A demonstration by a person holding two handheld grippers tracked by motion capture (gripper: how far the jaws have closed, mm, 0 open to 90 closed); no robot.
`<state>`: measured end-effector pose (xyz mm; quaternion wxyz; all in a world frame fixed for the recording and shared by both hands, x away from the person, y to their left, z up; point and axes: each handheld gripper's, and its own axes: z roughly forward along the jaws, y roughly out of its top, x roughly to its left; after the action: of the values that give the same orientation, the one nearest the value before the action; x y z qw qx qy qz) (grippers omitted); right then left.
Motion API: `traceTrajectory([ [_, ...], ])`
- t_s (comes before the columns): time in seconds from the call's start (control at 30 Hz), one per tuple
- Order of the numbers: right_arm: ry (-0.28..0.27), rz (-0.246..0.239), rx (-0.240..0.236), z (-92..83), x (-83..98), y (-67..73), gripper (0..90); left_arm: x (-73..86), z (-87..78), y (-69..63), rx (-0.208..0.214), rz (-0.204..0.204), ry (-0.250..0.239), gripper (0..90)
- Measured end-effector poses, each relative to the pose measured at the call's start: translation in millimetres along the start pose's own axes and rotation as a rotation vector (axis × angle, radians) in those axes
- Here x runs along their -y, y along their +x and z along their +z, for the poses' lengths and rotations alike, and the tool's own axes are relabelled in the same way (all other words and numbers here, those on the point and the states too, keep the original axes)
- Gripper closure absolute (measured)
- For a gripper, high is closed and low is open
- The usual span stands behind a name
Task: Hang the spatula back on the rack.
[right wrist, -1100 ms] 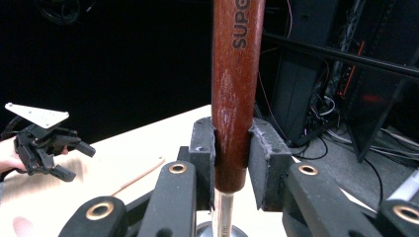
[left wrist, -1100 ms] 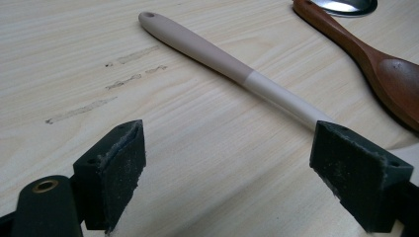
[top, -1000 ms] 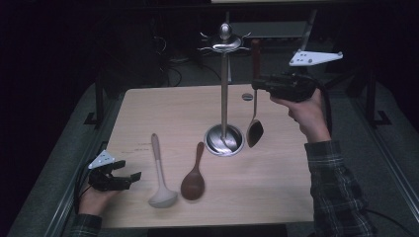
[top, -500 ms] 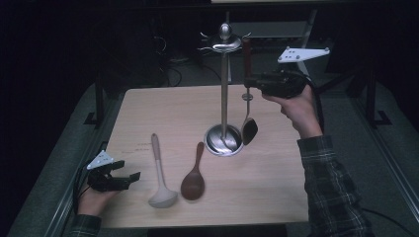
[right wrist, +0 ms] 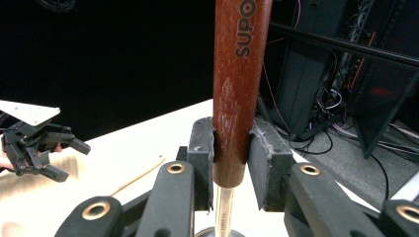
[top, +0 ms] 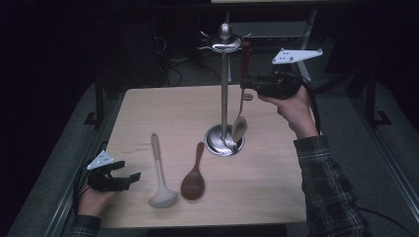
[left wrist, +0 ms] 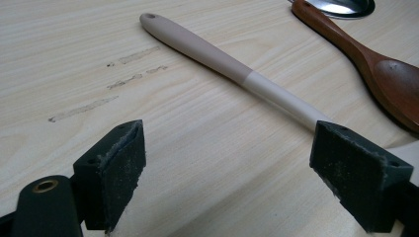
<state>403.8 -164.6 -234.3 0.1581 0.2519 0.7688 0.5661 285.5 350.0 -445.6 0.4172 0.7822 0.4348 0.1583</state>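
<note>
My right gripper [top: 245, 85] is shut on the red-brown wooden handle [right wrist: 239, 74] of a metal spoon [top: 240, 129], which it holds upright. The spoon's bowl hangs just above the round base of the utensil stand [top: 225, 98], close beside its pole. The handle's top is level with the stand's hooks [top: 217, 45]. In the right gripper view the pads of that gripper [right wrist: 231, 148] press on both sides of the handle. My left gripper [top: 129, 174] rests open at the table's front left. Its jaws [left wrist: 242, 182] are wide apart, and a beige ladle [left wrist: 222, 61] lies just ahead of them.
On the wooden table [top: 163, 108] the beige ladle [top: 159, 170] and a brown wooden spoon [top: 194, 175] lie side by side, left of the stand's base [top: 217, 143]. Dark frames and cables stand behind the table.
My right gripper has carried the spoon a little to the left, so its bowl has come from right of the stand's base to right beside the pole. The left gripper has stayed put.
</note>
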Motion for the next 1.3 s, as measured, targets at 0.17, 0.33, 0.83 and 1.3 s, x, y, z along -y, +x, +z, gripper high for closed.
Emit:
traceTrajectory([
  [0.17, -0.036, 0.021, 0.013, -5.9, 4.6, -0.9, 57.1, 0.2, -0.5, 0.1, 0.000, -0.003, 0.001, 13.7],
  [0.33, -0.032, 0.045, 0.029, -14.3, 16.7, -3.1, 45.0, 0.3, -0.3, -0.1, 0.000, -0.003, 0.004, 13.7],
  [0.83, 0.066, 0.079, 0.076, -15.3, 81.7, 3.0, 31.3, -0.1, 2.3, -3.6, 0.011, -0.002, 0.019, 14.1],
  [1.3, 0.160, 0.154, 0.127, -18.3, 153.8, 2.4, 25.0, -14.2, -1.8, -13.6, 0.009, -0.002, 0.050, 22.2],
])
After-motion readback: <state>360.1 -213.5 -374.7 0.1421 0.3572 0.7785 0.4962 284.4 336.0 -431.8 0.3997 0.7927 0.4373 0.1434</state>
